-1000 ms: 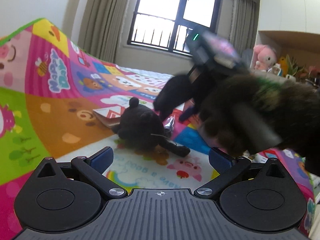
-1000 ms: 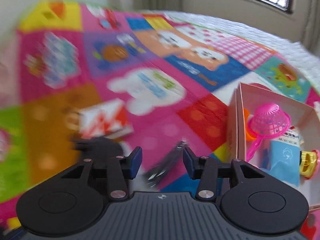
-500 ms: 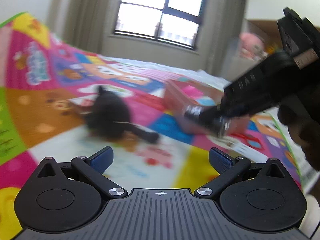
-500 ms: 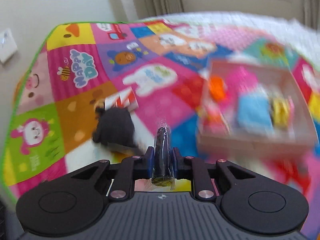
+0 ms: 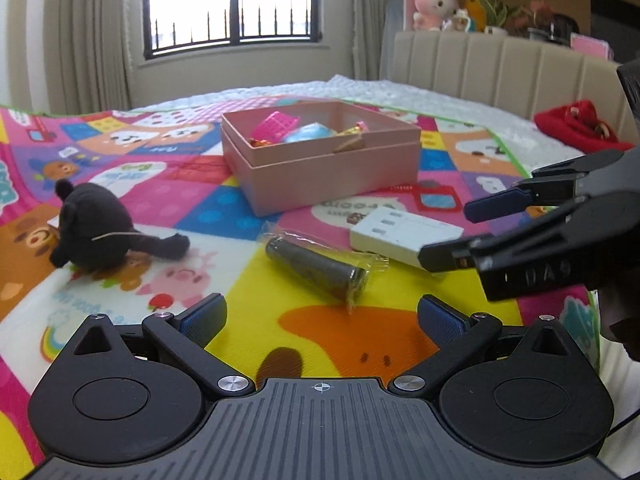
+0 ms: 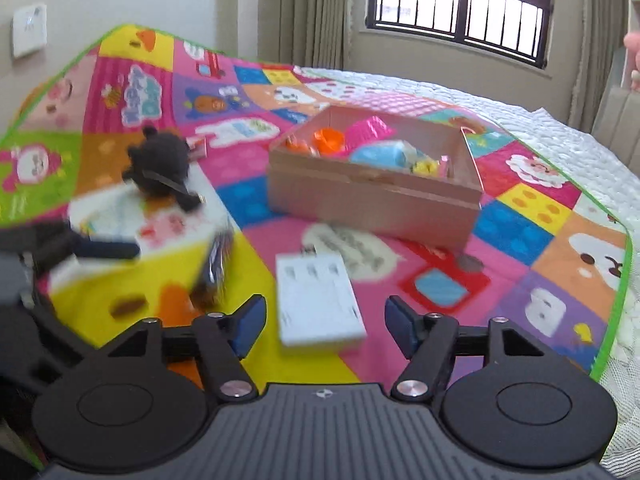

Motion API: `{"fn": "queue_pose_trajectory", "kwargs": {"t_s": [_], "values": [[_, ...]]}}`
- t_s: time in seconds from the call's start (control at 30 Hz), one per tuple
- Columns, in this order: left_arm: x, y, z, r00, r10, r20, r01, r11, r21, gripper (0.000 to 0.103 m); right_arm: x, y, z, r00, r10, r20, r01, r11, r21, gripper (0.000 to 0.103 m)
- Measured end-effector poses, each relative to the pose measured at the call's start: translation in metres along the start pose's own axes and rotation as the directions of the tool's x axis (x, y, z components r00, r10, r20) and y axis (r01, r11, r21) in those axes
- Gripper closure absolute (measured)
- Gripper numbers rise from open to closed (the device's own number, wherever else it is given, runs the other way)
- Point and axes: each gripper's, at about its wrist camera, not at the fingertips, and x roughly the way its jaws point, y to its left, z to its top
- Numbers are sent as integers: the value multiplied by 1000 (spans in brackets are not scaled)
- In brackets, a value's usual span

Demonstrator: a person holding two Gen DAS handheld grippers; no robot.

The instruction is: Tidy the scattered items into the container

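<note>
At the left of the left-wrist view, a dark plush toy (image 5: 94,236) lies on the colourful play mat (image 5: 168,200) that covers the bed. Lower centre of the same view: the left tool (image 5: 320,316), its blue-padded jaws released and wide apart, with nothing between them. Just beyond those jaws, a dark cylinder in clear wrap (image 5: 316,268) rests on the mat's yellow panel. Upper centre: the pink container (image 5: 320,164), open-topped, holding a pink basket, a pale blue item and other small toys. Right of the cylinder, a white flat box (image 5: 404,236) lies near the container's front wall. At the right edge, the right tool (image 5: 460,232) enters the frame, its fingertips hovering just above the white box; its jaws are opening, and nothing is pressed between the pads. In the right-wrist view, reading left to right: the plush toy (image 6: 160,168), blurred, at upper left; the wrapped cylinder (image 6: 216,272) at lower left; the white box (image 6: 320,300) lying free on the mat beyond the parted jaws (image 6: 324,320); the container (image 6: 376,196) at centre.
</note>
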Motion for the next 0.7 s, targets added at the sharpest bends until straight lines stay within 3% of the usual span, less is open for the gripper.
{"fn": "queue_pose_trajectory", "kwargs": {"t_s": [0.1, 0.17, 0.23, 0.33, 0.5, 0.63, 0.7], "values": [[4, -3, 5, 1000, 13, -6, -13, 1000, 14, 0, 3, -5, -10, 986, -156, 53, 159, 986, -60, 34], [9, -4, 9, 1000, 17, -8, -17, 1000, 10, 0, 8, -14, -15, 947, -308, 87, 314, 948, -60, 33], [17, -2, 14, 1000, 23, -13, -23, 1000, 2, 0, 10, -28, -16, 925, -369, 92, 371, 929, -5, 31], [32, 4, 23, 999, 28, -31, -29, 999, -28, 0, 3, -46, -21, 942, -324, 91, 313, 943, 112, 17], [59, 17, 40, 994, -52, -94, 45, 996, -71, 0, -1, -49, -31, 946, -305, 106, 288, 946, 148, 10], [73, 12, 47, 982, -124, -142, 128, 992, 20, 0, -1, -51, -36, 951, -285, 117, 262, 948, 179, 9], [67, 5, 46, 970, -192, -152, 206, 975, 87, 0, -3, -53, -33, 958, -256, 131, 228, 954, 194, 8]]}}
